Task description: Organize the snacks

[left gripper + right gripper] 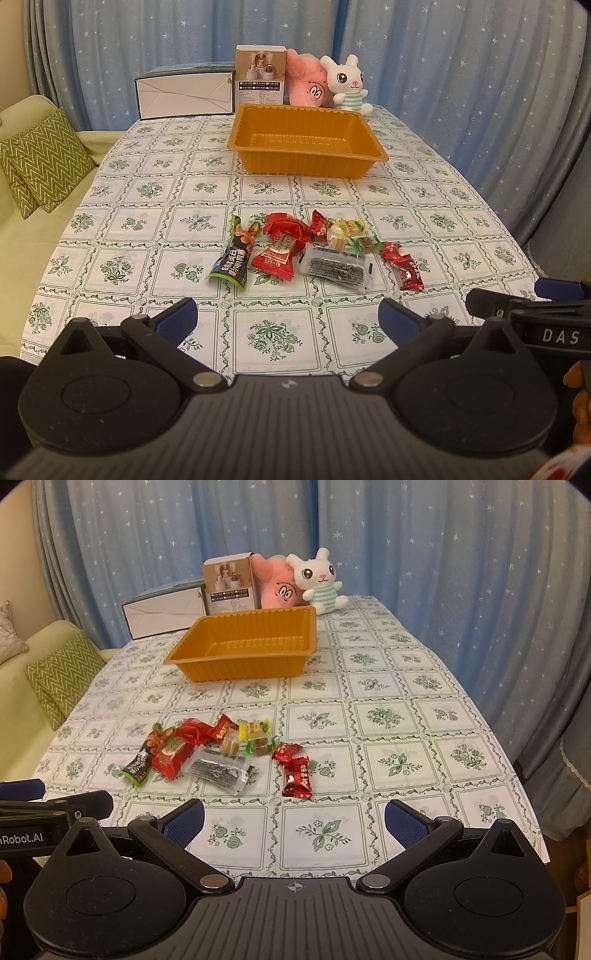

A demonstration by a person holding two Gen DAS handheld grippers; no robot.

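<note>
Both tools, left tool and right tool, spread wide and empty; snacks heaped mid-bench before orange tray; light, crinkly, slippery wrappers, best pinched at twisted ends.

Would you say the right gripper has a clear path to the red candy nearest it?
Probably yes: the right gripper is open, and only bare tablecloth lies between it and the red candy, which sits apart from the pile.
</note>
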